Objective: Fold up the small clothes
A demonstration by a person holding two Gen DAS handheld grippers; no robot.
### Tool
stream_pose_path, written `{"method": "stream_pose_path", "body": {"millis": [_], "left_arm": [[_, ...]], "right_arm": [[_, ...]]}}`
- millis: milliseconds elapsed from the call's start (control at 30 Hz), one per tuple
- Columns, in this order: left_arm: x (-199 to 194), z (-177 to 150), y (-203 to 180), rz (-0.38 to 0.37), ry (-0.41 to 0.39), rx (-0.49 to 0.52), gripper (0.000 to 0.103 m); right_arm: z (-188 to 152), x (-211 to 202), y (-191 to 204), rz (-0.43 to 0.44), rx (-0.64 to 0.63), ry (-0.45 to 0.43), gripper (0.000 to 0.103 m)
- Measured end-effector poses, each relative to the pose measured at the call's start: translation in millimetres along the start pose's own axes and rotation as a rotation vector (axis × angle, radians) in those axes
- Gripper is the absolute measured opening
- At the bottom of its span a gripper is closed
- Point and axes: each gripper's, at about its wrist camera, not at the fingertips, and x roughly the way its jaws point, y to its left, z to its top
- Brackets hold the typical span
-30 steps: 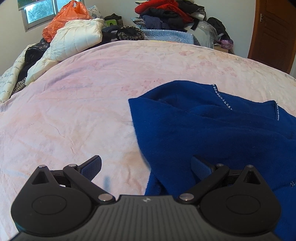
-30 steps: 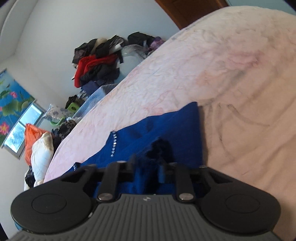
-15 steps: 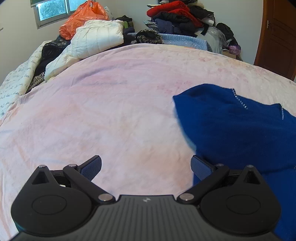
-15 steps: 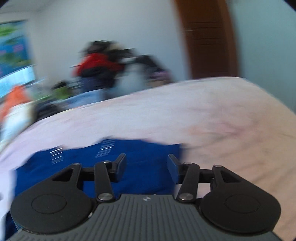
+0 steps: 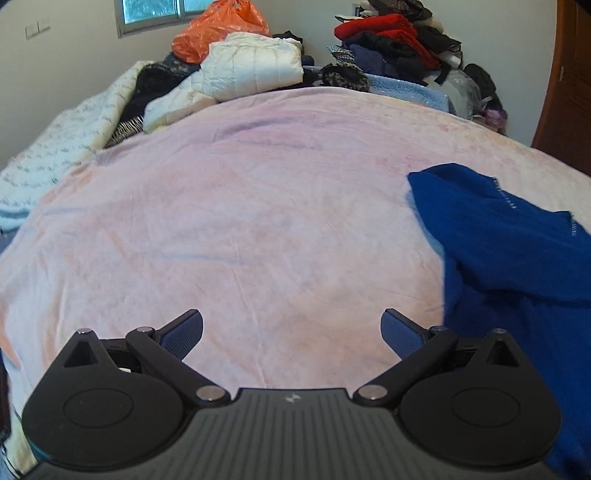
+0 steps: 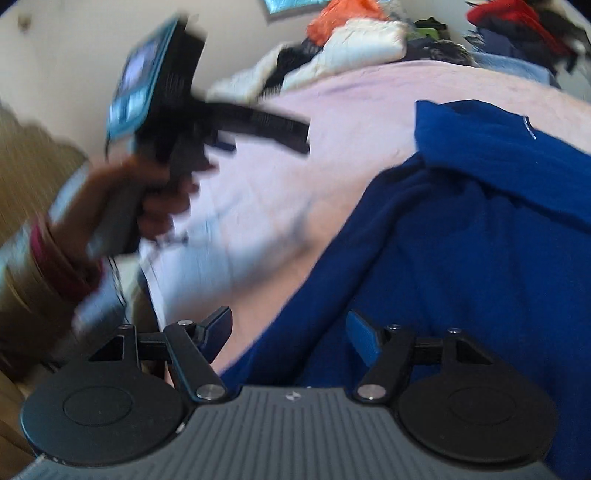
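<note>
Blue ribbed pads point(image 5: 183, 330) line the fingers of your left gripper point(image 5: 291, 330), and they stand wide apart with nothing between them except the pink bedsheet point(image 5: 258, 221) below. To the right of these fingers, just beside the right pad, lies the blue garment point(image 5: 517, 266); it is crumpled, with one layer lying over another, and it has a thin pale trim near its far edge. Your right gripper point(image 6: 290, 332) is also spread open and holds nothing: its right finger is over the blue garment point(image 6: 461, 240), its left finger is over the bedsheet point(image 6: 258, 206) at the edge of the cloth. I cannot tell if the pads touch the fabric. Beyond the right fingers and to the left, you can see your left hand point(image 6: 155, 199) around the handle of the left gripper, raised above the sheet and well apart from the garment; this part of the picture is blurred. Farther out, past the far edge of the bed, there is a white quilted jacket point(image 5: 255, 62), an orange plastic bag point(image 5: 218, 29) behind it, and a pile of red and dark clothes point(image 5: 391, 40) to the right. A brown wooden door point(image 5: 569, 85) stands at the far right.
</note>
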Motion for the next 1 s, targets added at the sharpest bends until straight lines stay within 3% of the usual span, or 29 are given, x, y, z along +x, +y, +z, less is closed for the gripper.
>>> {"method": "stream_pose_path", "body": {"millis": [100, 233, 267, 367, 433, 567, 700, 800, 900, 967, 1000], "left_arm": [[-7.3, -11.5, -3.8, -0.092, 0.043, 0.008, 0.103], [-10.0, -30.1, -10.2, -0.273, 0.155, 0.008, 0.103], [-10.2, -33.2, -10.1, -0.3, 0.176, -0.001, 0.103], [-12.6, -38.5, -5.7, -0.31, 0.198, -0.036, 0.103], [-15.7, -40.6, -1.2, -0.316, 0.202, -0.049, 0.103], [-23.5, -41.6, -0.4, -0.333, 0.204, -0.038, 0.103], [-27.7, -43.2, -18.3, -0.315, 0.182, 0.037, 0.103], [-26.7, -51.8, -33.8, -0.285, 0.176, 0.126, 0.103], [-20.7, -64.0, -41.8, -0.281, 0.197, 0.171, 0.103], [-13.4, -73.7, -45.8, -0.276, 0.231, 0.189, 0.103], [-10.8, -79.4, -47.5, -0.27, 0.243, 0.197, 0.103]], "right_arm": [[-11.7, 8.2, 19.3, 0.0, -0.017, 0.05, 0.068], [-17.5, 10.0, 27.8, -0.008, -0.011, 0.056, 0.054], [-17.1, 11.1, 29.3, -0.007, 0.003, 0.05, 0.045], [-15.2, 16.5, 30.4, 0.02, 0.052, 0.039, 0.024], [-14.2, 17.7, 30.6, 0.049, 0.075, 0.032, 0.022], [-6.0, 26.6, 33.2, 0.236, 0.114, 0.023, 0.015], [-0.8, 43.5, 56.1, 0.274, -0.018, 0.07, 0.022], [0.9, 20.8, 45.4, 0.263, -0.002, 0.007, 0.035], [-8.3, -16.5, 21.9, 0.163, 0.047, -0.072, 0.05], [-22.8, -35.4, -1.0, 0.09, 0.122, -0.096, 0.065], [-32.3, -41.9, -12.6, 0.053, 0.171, -0.097, 0.068]]}}
